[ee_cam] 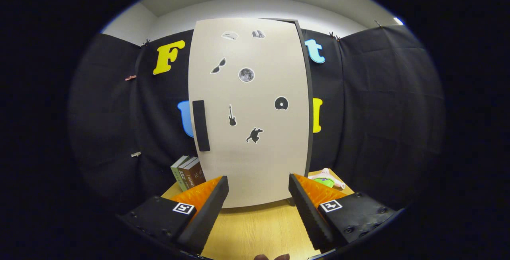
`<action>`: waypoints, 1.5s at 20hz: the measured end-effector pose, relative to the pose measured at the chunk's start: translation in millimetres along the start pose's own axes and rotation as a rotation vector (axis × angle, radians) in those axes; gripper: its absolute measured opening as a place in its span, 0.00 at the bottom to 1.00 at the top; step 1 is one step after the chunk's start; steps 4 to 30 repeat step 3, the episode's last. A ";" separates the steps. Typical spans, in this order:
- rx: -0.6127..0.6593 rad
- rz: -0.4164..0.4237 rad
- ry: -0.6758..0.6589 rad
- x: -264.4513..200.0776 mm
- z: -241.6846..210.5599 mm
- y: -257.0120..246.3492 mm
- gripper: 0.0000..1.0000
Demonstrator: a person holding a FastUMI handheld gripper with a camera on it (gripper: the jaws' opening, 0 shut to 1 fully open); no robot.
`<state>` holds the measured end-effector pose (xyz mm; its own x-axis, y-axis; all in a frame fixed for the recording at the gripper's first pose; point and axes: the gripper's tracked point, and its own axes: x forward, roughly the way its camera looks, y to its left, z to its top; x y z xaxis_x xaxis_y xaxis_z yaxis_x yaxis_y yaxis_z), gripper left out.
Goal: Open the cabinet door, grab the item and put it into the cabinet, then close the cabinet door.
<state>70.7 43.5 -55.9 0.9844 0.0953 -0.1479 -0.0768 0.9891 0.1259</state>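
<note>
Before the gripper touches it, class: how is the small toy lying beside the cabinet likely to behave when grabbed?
The toy looks soft and rounded, so it probably squashes and weighs little. It lies flat on the table, so it seems unlikely to roll. The gripper is open, facing the cabinet door.

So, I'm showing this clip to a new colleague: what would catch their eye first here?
Most likely the tall pale cabinet straight ahead on the wooden table, its shut door dotted with small stickers and a dark handle along one edge. Next, the open gripper pointing at the door with nothing between its fingers. Books lean on one side of the cabinet, a small toy lies on the other.
</note>
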 end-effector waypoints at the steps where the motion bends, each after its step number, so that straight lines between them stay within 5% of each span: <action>1: 0.001 0.000 -0.001 0.6 0.0 -0.3 0.98; 30: 0.001 0.000 0.002 2.0 -0.9 -0.3 0.98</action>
